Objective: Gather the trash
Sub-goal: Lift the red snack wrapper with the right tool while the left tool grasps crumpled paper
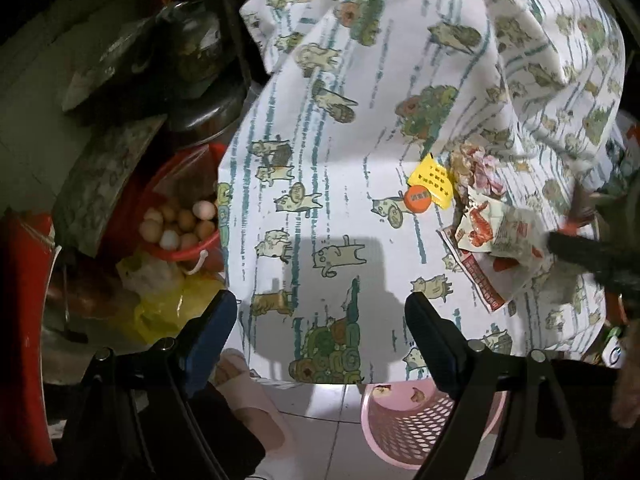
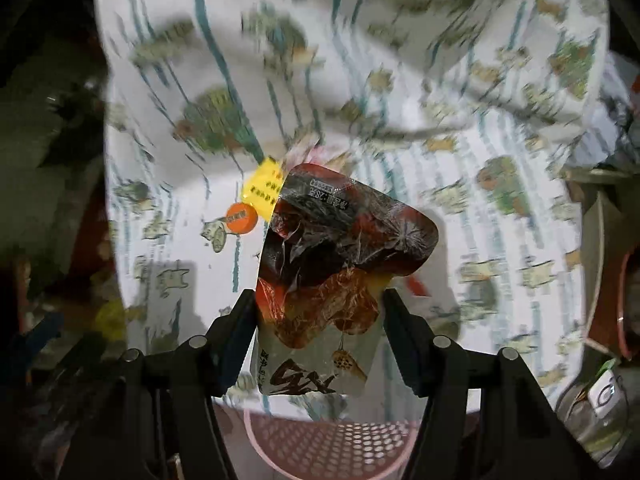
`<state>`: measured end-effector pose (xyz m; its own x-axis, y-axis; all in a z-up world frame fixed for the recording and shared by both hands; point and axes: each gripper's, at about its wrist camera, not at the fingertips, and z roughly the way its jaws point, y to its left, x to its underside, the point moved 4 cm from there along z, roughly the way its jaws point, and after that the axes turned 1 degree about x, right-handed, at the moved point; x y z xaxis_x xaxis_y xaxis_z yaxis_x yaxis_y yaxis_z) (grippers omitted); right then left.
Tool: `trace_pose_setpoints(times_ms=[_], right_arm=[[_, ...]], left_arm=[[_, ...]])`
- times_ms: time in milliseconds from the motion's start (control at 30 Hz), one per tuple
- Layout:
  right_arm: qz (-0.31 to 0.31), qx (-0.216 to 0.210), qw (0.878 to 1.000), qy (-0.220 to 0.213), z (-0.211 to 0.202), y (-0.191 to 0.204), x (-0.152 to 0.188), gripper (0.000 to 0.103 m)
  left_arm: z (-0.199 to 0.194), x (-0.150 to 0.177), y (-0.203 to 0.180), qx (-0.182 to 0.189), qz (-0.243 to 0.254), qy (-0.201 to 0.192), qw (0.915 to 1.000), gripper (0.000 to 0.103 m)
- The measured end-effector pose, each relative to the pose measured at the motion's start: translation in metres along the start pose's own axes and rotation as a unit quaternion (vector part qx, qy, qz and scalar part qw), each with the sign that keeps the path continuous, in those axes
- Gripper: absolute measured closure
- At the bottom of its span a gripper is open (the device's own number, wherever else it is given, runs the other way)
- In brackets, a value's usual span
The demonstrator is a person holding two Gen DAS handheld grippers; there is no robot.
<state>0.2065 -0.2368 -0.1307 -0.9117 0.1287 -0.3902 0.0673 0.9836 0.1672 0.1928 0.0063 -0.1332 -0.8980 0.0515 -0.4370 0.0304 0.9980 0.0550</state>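
Note:
A table with a cat-print cloth (image 1: 340, 152) carries trash: an orange bottle cap (image 1: 418, 199), a yellow paper scrap (image 1: 432, 182), a pink-beige crumpled wad (image 1: 476, 168) and printed snack wrappers (image 1: 492, 248). My left gripper (image 1: 322, 312) is open and empty over the cloth's near edge. My right gripper (image 2: 320, 304) is shut on a dark red-and-black snack wrapper (image 2: 344, 248), held above the cloth's front edge. The cap (image 2: 241, 218) and yellow scrap (image 2: 264, 192) lie behind it. A pink perforated basket (image 1: 404, 428) stands on the floor below the table edge, also in the right wrist view (image 2: 320, 452).
Left of the table a red bucket of eggs (image 1: 180, 228) sits among yellow plastic bags (image 1: 168, 304), dark pots (image 1: 192, 64) and a red stool (image 1: 24, 280). Clutter and a bottle (image 2: 600, 404) lie at the right. The floor (image 1: 320, 420) is white tile.

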Motion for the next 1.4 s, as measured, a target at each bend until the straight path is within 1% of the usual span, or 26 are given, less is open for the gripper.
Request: trace_pose_setpoints(times_ms=[67,133,167,267,333,400,433,467,533,600,633,700,733,800,867,933,1000,1033,1067,1100,1133,1167,1233,1333,1400], right_arm=[[0.000,0.003,1.000,-0.014,-0.017,-0.012,-0.002,0.038],[0.003,0.013,0.999,-0.030,-0.028,-0.024,-0.005,0.038],[0.004,0.017,0.999,-0.037,-0.026,-0.033,-0.010,0.038],[0.017,0.029,0.998,-0.056,-0.033,-0.049,-0.016,0.037],[0.043,0.021,0.997,-0.055,-0.032,-0.061,-0.021,0.037],[0.050,0.005,0.997,-0.052,-0.034,-0.068,-0.023,0.037],[0.050,0.006,0.997,-0.054,-0.036,-0.071,-0.024,0.037],[0.050,0.011,0.997,-0.057,-0.037,-0.073,-0.026,0.037],[0.057,0.018,0.996,-0.067,-0.041,-0.080,-0.030,0.037],[0.069,0.022,0.995,-0.068,-0.042,-0.089,-0.034,0.037],[0.082,0.019,0.994,-0.069,-0.043,-0.096,-0.036,0.037],[0.101,0.013,0.993,-0.065,-0.043,-0.106,-0.037,0.037],[0.110,0.014,0.992,-0.066,-0.043,-0.111,-0.038,0.037],[0.127,0.016,0.990,-0.066,-0.042,-0.120,-0.039,0.037],[0.139,0.007,0.988,-0.062,-0.041,-0.125,-0.039,0.037],[0.147,-0.003,0.988,-0.055,-0.039,-0.128,-0.041,0.037],[0.146,-0.001,0.988,-0.048,-0.038,-0.129,-0.042,0.037],[0.145,0.004,0.988,-0.047,-0.037,-0.131,-0.042,0.037],[0.144,0.008,0.988,-0.047,-0.036,-0.131,-0.042,0.037],[0.142,0.013,0.989,-0.047,-0.035,-0.132,-0.042,0.037],[0.141,0.015,0.989,-0.045,-0.035,-0.132,-0.043,0.037],[0.138,0.015,0.989,-0.043,-0.034,-0.131,-0.043,0.037],[0.130,0.014,0.991,-0.042,-0.034,-0.130,-0.043,0.037],[0.120,0.020,0.991,-0.048,-0.037,-0.128,-0.043,0.037],[0.116,0.021,0.992,-0.052,-0.038,-0.126,-0.043,0.037]], left_arm=[[0.004,0.001,-0.007,-0.008,0.009,0.002,0.9999,0.018],[0.007,0.002,-0.015,-0.022,0.019,-0.007,0.9996,0.018],[0.009,0.003,-0.020,-0.023,0.024,-0.009,0.9994,0.018],[0.014,0.004,-0.034,0.008,0.028,-0.006,0.9996,0.018],[0.012,0.001,-0.046,0.036,0.032,-0.018,0.9987,0.018],[0.013,-0.007,-0.059,0.047,0.042,-0.038,0.9973,0.018],[0.015,-0.012,-0.066,0.041,0.047,-0.044,0.9971,0.018],[0.019,-0.016,-0.073,0.037,0.055,-0.043,0.9969,0.018],[0.028,-0.022,-0.098,0.051,0.094,-0.034,0.9937,0.018],[0.040,-0.028,-0.125,0.052,0.122,-0.026,0.9908,0.018],[0.046,-0.032,-0.134,0.047,0.129,-0.021,0.9903,0.018],[0.061,-0.042,-0.151,0.023,0.144,-0.006,0.9892,0.018],[0.067,-0.049,-0.154,0.022,0.142,0.002,0.9896,0.018],[0.073,-0.061,-0.157,0.032,0.130,0.006,0.9910,0.018],[0.079,-0.077,-0.157,0.035,0.112,0.007,0.9930,0.018],[0.087,-0.089,-0.158,0.057,0.094,0.022,0.9937,0.018],[0.100,-0.098,-0.161,0.085,0.073,0.046,0.9926,0.018],[0.108,-0.102,-0.161,0.093,0.059,0.056,0.9923,0.024],[0.116,-0.104,-0.162,0.098,0.045,0.067,0.9919,0.032],[0.122,-0.106,-0.163,0.101,0.036,0.077,0.9913,0.051],[0.129,-0.107,-0.163,0.103,0.026,0.088,0.9905,0.065],[0.132,-0.106,-0.164,0.104,0.023,0.092,0.9901,0.069],[0.129,-0.106,-0.163,0.100,0.030,0.079,0.9913,0.081],[0.106,-0.109,-0.157,0.114,0.037,0.039,0.9920,0.084],[0.088,-0.114,-0.147,0.129,0.025,0.018,0.9912,0.084]])
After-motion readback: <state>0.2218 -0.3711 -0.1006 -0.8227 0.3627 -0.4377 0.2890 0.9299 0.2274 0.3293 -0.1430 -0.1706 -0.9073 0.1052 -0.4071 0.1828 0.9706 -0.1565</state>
